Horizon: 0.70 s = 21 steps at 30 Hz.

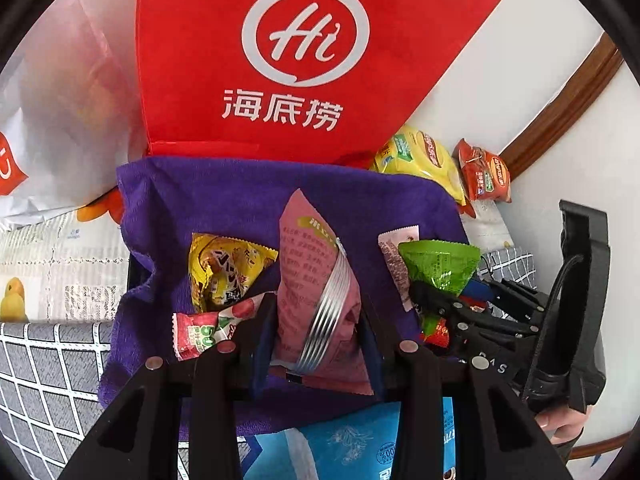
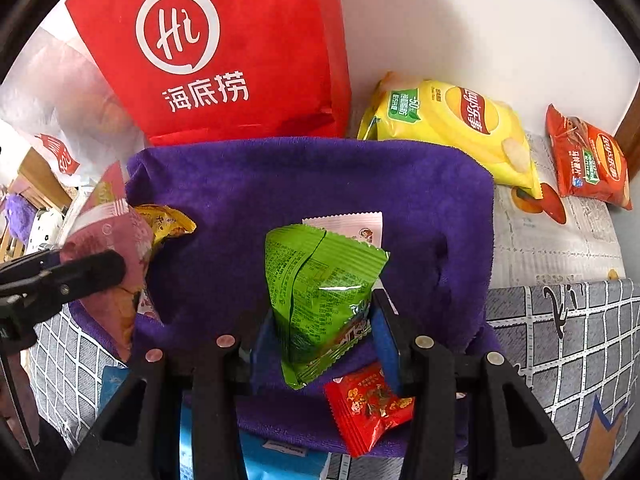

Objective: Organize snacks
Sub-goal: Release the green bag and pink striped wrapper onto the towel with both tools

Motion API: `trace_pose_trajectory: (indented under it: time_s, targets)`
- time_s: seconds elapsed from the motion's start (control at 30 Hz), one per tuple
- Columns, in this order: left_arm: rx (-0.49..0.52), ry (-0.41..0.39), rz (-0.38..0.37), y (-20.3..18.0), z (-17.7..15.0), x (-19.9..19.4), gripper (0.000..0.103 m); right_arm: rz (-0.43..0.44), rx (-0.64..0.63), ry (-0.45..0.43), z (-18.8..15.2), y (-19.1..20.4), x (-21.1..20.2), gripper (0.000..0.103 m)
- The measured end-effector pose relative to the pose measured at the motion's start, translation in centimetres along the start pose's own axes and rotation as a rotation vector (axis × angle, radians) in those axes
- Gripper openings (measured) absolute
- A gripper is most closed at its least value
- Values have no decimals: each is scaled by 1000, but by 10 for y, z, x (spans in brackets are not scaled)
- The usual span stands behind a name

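Note:
My left gripper (image 1: pixel 316 332) is shut on a pink snack packet (image 1: pixel 316 280), held upright above a purple cloth (image 1: pixel 240 200). My right gripper (image 2: pixel 322 332) is shut on a green snack packet (image 2: pixel 320 296) over the same purple cloth (image 2: pixel 320 184). On the cloth lie a yellow packet (image 1: pixel 224 272), a red-and-white packet (image 1: pixel 200 336), a pale pink packet (image 2: pixel 352 226) and a small red packet (image 2: pixel 370 408). In the left wrist view the right gripper (image 1: pixel 440 300) with its green packet (image 1: pixel 440 264) shows at right. The right wrist view shows the left gripper (image 2: pixel 100 272) with the pink packet (image 2: pixel 108 256).
A red bag with a white logo (image 1: pixel 280 60) stands behind the cloth. A yellow chip bag (image 2: pixel 452 128) and an orange-red chip bag (image 2: pixel 588 160) lie at the back right on newspaper (image 2: pixel 552 248). A grey checked tablecloth (image 2: pixel 560 340) covers the table. A blue packet (image 1: pixel 352 440) lies near the front.

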State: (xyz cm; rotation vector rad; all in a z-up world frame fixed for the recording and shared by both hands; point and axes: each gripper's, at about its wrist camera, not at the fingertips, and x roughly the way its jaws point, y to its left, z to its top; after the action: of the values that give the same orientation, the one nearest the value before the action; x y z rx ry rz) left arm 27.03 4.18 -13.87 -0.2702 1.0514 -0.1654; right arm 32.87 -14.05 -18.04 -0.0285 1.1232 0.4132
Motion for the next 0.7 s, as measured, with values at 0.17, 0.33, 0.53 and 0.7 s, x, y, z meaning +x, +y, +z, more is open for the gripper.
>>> trace_pose_trajectory:
  time_s: [0.17, 0.33, 0.53, 0.7]
  targets:
    - [8, 13, 8, -4, 0, 7, 38, -1, 16, 2, 0, -2, 0, 46]
    - [7, 25, 10, -4, 0, 14, 38, 6, 8, 15, -1, 2, -1, 53]
    - [-15, 41, 16, 2, 0, 21, 38, 12, 0, 4, -1, 7, -6, 61]
    - [-3, 49, 20, -1, -1, 24, 39, 6, 7, -31, -1, 7, -20, 61]
